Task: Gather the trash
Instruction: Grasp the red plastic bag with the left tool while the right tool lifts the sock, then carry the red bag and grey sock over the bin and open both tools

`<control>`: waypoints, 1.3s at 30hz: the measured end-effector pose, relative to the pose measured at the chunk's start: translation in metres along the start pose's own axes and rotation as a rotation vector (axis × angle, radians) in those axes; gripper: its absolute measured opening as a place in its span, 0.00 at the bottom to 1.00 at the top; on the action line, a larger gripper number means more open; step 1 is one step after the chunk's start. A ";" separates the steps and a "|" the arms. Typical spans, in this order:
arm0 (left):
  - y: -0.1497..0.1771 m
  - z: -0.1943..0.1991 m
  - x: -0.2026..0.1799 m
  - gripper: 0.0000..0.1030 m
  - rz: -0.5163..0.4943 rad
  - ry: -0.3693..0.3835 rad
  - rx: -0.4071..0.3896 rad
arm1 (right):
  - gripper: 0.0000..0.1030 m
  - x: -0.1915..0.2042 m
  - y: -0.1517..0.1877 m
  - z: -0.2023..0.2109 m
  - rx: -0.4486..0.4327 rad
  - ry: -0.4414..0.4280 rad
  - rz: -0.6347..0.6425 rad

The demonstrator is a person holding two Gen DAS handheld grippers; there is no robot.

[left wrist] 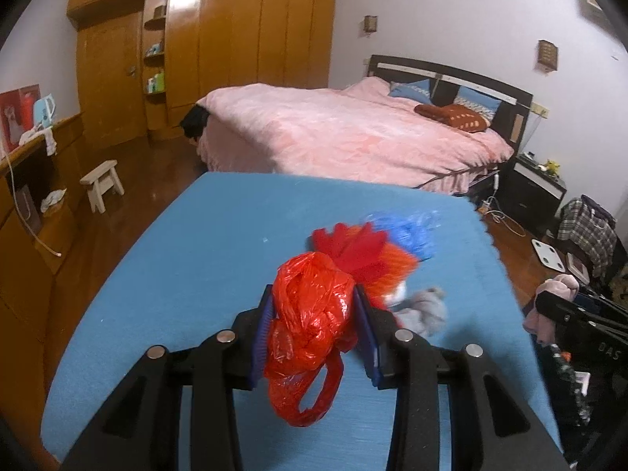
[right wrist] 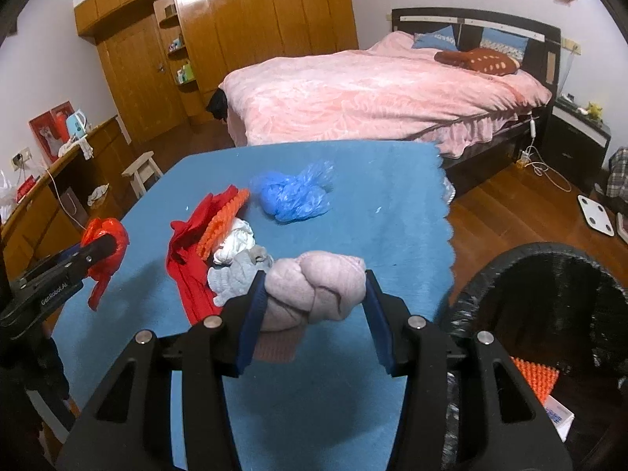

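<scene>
My left gripper (left wrist: 312, 310) is shut on a crumpled red plastic bag (left wrist: 310, 325), held above the blue table cover (left wrist: 176, 274); it also shows in the right wrist view (right wrist: 104, 241) at the left. My right gripper (right wrist: 314, 294) is shut on a knotted pink cloth (right wrist: 314, 292) near the table's right edge, and it also shows in the left wrist view (left wrist: 557, 302). On the table lie a blue plastic bag (right wrist: 294, 192), red cloth (right wrist: 188, 251), an orange spiky piece (right wrist: 221, 219), white cloth (right wrist: 235, 243) and grey cloth (right wrist: 235, 274). A black bin (right wrist: 549, 314) stands at the right.
A pink-covered bed (right wrist: 373, 90) lies beyond the table. A wooden wardrobe (right wrist: 235, 19) fills the back wall. A white stool (right wrist: 143, 170) and a wooden counter (right wrist: 59, 180) stand at the left. A white scale (right wrist: 596, 214) and cables lie on the floor at the right.
</scene>
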State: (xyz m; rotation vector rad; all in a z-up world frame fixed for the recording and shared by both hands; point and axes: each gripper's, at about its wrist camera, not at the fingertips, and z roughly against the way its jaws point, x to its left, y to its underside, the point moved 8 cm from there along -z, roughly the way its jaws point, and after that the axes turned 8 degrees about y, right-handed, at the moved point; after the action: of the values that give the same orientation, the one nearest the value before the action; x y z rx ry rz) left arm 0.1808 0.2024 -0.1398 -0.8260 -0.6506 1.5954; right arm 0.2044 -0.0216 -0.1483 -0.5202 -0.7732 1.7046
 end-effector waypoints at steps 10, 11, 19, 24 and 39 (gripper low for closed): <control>-0.012 0.013 -0.067 0.37 -0.062 0.098 -0.028 | 0.46 -0.035 -0.003 0.045 -0.061 0.025 -0.046; -0.012 0.014 -0.072 0.37 -0.066 0.107 -0.029 | 0.46 -0.039 -0.003 0.048 -0.066 0.030 -0.050; -0.014 0.014 -0.133 0.37 -0.119 0.198 -0.028 | 0.46 -0.085 0.008 0.077 -0.092 0.095 -0.091; -0.010 0.012 -0.174 0.37 -0.156 0.263 -0.021 | 0.46 -0.122 0.018 0.091 -0.098 0.150 -0.125; 0.000 0.006 -0.290 0.37 -0.288 0.435 -0.009 | 0.46 -0.215 0.047 0.112 -0.107 0.266 -0.209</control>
State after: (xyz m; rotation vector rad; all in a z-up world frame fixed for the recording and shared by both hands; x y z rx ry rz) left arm 0.2003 -0.0829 -0.0898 -0.9989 -0.4384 1.1068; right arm 0.1522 -0.2606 -0.1162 -0.6995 -0.7009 1.3739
